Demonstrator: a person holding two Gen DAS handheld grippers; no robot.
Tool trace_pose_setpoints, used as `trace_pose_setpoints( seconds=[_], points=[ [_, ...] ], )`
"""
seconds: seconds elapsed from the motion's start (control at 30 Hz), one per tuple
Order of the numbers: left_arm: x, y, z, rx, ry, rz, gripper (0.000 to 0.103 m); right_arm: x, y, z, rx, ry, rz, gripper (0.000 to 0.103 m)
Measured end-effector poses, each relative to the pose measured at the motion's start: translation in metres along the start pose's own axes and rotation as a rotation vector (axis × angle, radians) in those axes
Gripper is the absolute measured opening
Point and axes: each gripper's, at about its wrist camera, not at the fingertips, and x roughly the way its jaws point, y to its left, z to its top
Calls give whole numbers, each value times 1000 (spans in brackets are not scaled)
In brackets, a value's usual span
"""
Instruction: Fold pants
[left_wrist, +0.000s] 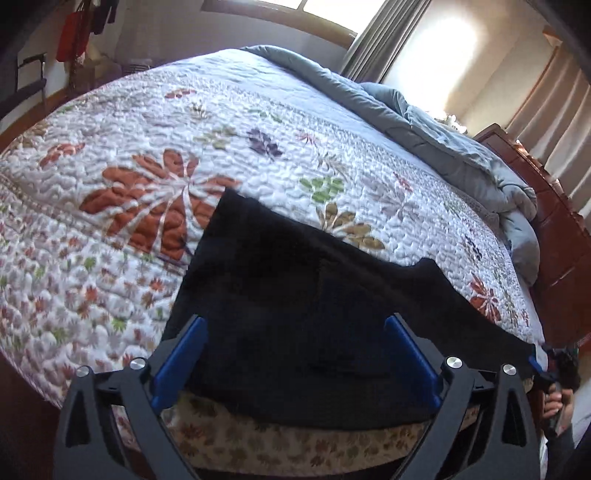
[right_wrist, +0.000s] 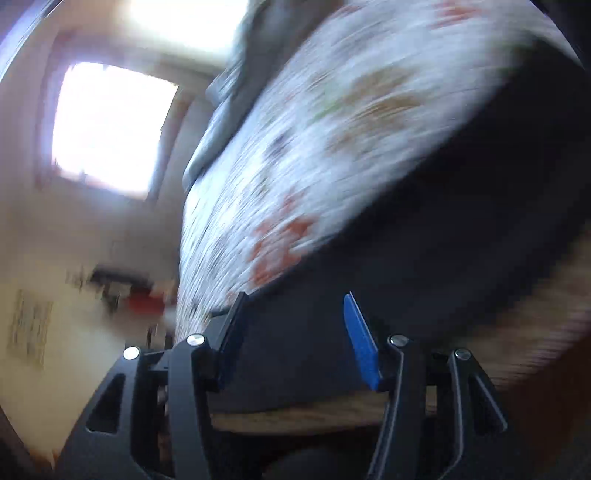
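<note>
Left gripper (left_wrist: 295, 325) level, lower centre, jaws wide over black pants (left_wrist: 295, 280) on quilt (left_wrist: 147, 147); right gripper (right_wrist: 295, 301) tilted, jaws wide, holding nothing

A flowered quilt (left_wrist: 155, 155) is covering the bed, with a grey-blue duvet (left_wrist: 461, 147) lying bunched along its far side. Sunlight is glaring through the window (right_wrist: 107, 125) beside pale curtains (left_wrist: 546, 122); red clothes (left_wrist: 72, 35) are hanging by the wall.

The pants (left_wrist: 295, 295) are matt black cloth with a faintly fuzzy nap, lying on a quilt (left_wrist: 129, 229) of puckered, stitched cotton-like fabric. Beyond the quilt, the duvet (left_wrist: 461, 147) looks soft and smooth beside a glossy reddish wooden headboard (left_wrist: 554, 206). The left gripper (left_wrist: 295, 358) shows matt black plastic, blue pads (left_wrist: 181, 362) and shiny metal screws (left_wrist: 453, 362).
</note>
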Motion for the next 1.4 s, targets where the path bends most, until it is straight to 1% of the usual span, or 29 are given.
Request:
trace_pose_setpoints(
  seconds=[0.07,0.1,0.13,0.17,0.23,0.27,0.33,0.43,0.5,0.57,0.67,0.73,0.83,0.93,1.0,1.13,1.17,1.23,1.27,1.3,1.37,1.4],
  points=[
    [9,1,-5,21,24,29,98,-49,-45,8,93,-115,-40,55],
    [12,2,-4,13,38,33,99,-71,-64,12,133,-170,-42,58],
    [14,3,-2,-3,41,34,99,-83,-76,15,159,-206,-41,58],
    [14,4,-2,-11,37,34,99,-94,-88,18,189,-244,-32,62],
    [19,5,-3,-16,58,48,99,-105,-111,26,254,-301,2,63],
    [24,5,-2,-14,76,67,99,-106,-118,27,272,-314,13,63],
    [27,3,-4,-5,89,87,99,-105,-133,36,313,-346,39,63],
    [30,-2,-5,15,100,120,99,-97,-146,44,341,-360,76,62],
    [31,-3,-6,21,107,130,99,-91,-150,52,340,-352,62,62],
    [32,-2,-5,18,110,131,99,-82,-157,50,345,-348,56,62],
    [31,-1,-6,9,107,122,99,-80,-159,51,337,-358,79,62],
    [32,0,-6,7,109,124,99,-80,-155,55,313,-356,95,61],
    [34,-3,-6,23,116,145,99,-80,-145,64,251,-361,150,60],
    [35,-5,-6,28,118,155,99,-73,-153,61,257,-353,125,58],
    [35,-5,-7,30,118,158,99,-70,-158,56,255,-350,135,54],
    [36,-6,-8,41,121,169,99,-67,-158,56,245,-360,158,54],
    [37,-7,-8,44,123,173,99,-66,-157,58,243,-356,156,53],
    [38,-7,-8,49,127,181,99,-62,-152,62,231,-348,139,39],
    [38,-8,-9,52,128,185,99,-61,-150,63,229,-346,125,27],
    [38,-8,-9,55,129,188,99,-62,-146,63,228,-349,120,18],
    [37,-9,-9,57,127,193,99,-63,-137,66,219,-354,81,12],
    [37,-9,-10,58,126,196,99,-65,-130,65,206,-356,69,11]
  ],
)
